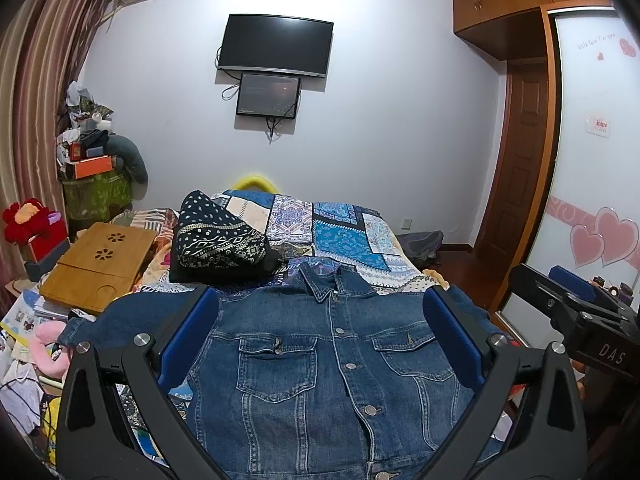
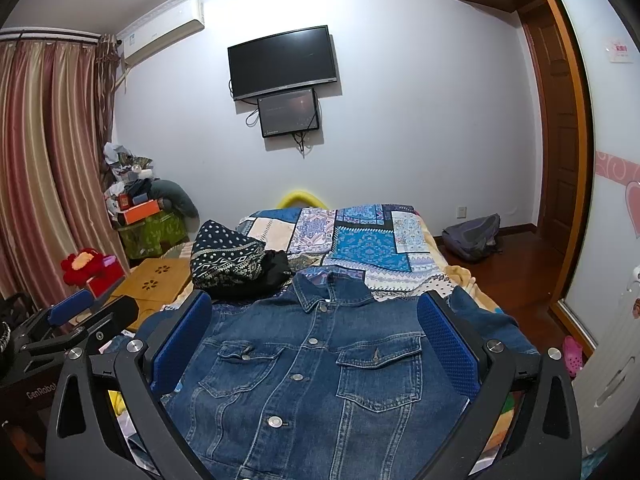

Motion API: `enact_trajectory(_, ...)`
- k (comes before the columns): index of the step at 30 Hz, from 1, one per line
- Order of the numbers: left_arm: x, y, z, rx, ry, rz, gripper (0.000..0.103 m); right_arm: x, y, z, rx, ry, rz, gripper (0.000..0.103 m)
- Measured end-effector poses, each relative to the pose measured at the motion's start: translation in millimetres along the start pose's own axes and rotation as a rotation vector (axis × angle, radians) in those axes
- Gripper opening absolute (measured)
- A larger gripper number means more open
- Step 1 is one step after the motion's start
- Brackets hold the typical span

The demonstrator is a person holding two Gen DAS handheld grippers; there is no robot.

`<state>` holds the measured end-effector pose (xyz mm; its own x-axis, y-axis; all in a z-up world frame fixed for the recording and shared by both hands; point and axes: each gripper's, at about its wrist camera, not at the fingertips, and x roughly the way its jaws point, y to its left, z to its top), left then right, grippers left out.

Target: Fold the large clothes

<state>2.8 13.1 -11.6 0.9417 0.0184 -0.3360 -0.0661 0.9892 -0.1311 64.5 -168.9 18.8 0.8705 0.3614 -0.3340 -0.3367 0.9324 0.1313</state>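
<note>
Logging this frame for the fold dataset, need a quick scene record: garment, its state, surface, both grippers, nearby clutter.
garment: denim jacket
state: spread flat, front up, buttoned, collar toward far wall
surface: bed with patchwork quilt
left gripper: open, above jacket, holding nothing
right gripper: open, above jacket, holding nothing
nearby: dark patterned fabric bundle beyond collar; wooden lap tray to the left

The denim jacket (image 1: 332, 364) is mid-blue with paler faded seams and silver buttons. At its 12 o'clock, the bedspread (image 1: 340, 228) is a patchwork of turquoise, navy, white and lilac prints. At 11 o'clock sits a black cloth bundle (image 1: 218, 240) with white dots and geometric bands. The fingers (image 2: 448, 344) carry royal-blue pads on black frames. The curtains (image 2: 48, 152) are striped pink and cream, perhaps with olive.
</note>
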Motion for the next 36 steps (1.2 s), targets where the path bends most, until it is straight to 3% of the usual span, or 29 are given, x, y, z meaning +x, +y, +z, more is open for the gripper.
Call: enact_trajectory(36, 3.1, 3.1, 2.3, -0.013, 0.004, 0.007, 0.103, 4.2, -3.3, 0.9, 0.006, 0.013, -0.001, 0.102)
